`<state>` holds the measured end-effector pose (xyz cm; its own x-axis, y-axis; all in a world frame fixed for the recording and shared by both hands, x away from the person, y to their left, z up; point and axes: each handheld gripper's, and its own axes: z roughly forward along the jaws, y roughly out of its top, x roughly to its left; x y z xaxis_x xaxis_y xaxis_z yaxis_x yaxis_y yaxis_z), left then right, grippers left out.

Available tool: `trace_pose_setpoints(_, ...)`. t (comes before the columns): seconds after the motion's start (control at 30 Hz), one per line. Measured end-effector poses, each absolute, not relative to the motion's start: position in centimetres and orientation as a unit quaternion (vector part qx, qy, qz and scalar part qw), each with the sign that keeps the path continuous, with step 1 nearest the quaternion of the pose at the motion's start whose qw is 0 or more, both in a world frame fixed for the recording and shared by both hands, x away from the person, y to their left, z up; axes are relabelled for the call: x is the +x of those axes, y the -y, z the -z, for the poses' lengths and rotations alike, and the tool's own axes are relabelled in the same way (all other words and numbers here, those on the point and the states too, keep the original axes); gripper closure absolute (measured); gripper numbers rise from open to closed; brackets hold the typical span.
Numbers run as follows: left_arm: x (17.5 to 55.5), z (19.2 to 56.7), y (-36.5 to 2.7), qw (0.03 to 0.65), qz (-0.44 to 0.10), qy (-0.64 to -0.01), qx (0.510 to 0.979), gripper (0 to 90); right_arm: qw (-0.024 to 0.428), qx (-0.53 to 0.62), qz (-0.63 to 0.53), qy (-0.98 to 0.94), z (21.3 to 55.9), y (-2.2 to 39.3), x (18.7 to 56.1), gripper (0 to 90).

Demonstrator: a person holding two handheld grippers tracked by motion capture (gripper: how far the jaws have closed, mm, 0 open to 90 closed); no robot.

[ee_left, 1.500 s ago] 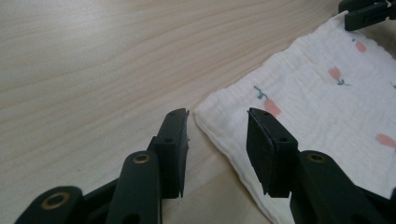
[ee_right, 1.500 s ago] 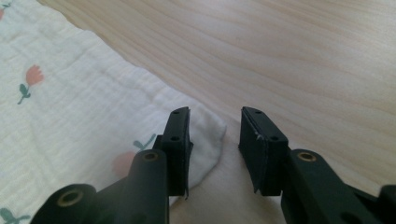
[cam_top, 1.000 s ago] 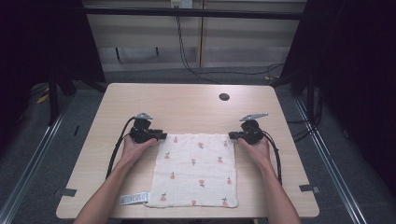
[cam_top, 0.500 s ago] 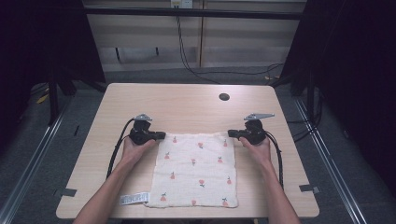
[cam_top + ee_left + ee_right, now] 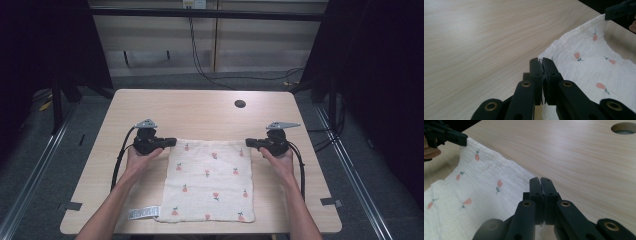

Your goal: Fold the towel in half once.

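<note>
White crinkled cloth (image 5: 212, 180), pink flower print

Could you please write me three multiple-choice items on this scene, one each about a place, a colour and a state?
1. Where on the table is the round hole?
A. beyond the cloth, toward the far right
B. at the near left corner
C. under the cloth

2. What colour are the small motifs printed on the white cloth?
A. blue
B. pink-orange
C. black

3. How do the left gripper and right gripper hold the cloth?
A. both open above it
B. one shut, one open
C. each shut on a far corner

Answers: 1 A, the hole lies on bare wood past the cloth's far edge. 2 B, the gripper views show pink-orange buds. 3 C, both pairs of jaws pinch fabric.
</note>
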<state>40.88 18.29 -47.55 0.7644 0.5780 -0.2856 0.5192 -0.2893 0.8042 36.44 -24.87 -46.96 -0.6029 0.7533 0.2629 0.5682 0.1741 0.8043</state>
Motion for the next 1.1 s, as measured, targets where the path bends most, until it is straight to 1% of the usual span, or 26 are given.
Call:
trace_pose_setpoints(0.17,40.0,46.6,-18.4,0.495,-0.036,-0.333,0.802,87.4,0.102,0.429,-0.480,-0.758,46.0,25.1,36.1,89.0)
trace_pose_setpoints(0.3,39.7,46.2,-18.7,0.510,-0.039,-0.342,0.788,87.5,0.097,0.425,-0.483,-0.759,45.7,25.1,35.6,89.0)
trace_pose_setpoints(0.33,39.6,46.1,-18.6,0.511,-0.042,-0.342,0.788,87.5,0.086,0.426,-0.492,-0.755,45.5,25.2,35.4,88.9)
trace_pose_setpoints(0.53,38.9,45.4,-18.7,0.514,-0.040,-0.328,0.792,87.6,0.096,0.416,-0.490,-0.760,44.0,25.2,34.3,88.9)
trace_pose_setpoints(0.63,38.3,45.2,-18.8,0.510,-0.036,-0.320,0.798,87.6,0.091,0.411,-0.499,-0.757,43.4,25.1,33.9,89.0)
trace_pose_setpoints(0.67,38.0,45.1,-18.8,0.506,-0.042,-0.316,0.801,87.6,0.090,0.409,-0.502,-0.756,43.3,25.0,33.7,89.0)
trace_pose_setpoints(0.73,37.8,44.9,-19.1,0.510,-0.038,-0.318,0.798,87.6,0.090,0.402,-0.503,-0.760,42.9,24.9,33.2,89.0)
trace_pose_setpoints(0.87,37.3,44.5,-19.2,0.499,-0.039,-0.316,0.806,87.7,0.088,0.401,-0.496,-0.765,42.7,24.9,32.7,89.0)
trace_pose_setpoints(0.97,36.8,44.0,-19.5,0.512,-0.034,-0.313,0.799,87.6,0.089,0.401,-0.493,-0.767,42.6,24.7,32.3,88.9)
trace_pose_setpoints(1.1,36.1,43.7,-19.4,0.508,-0.036,-0.303,0.805,87.6,0.085,0.391,-0.489,-0.775,42.4,24.3,31.5,88.9)
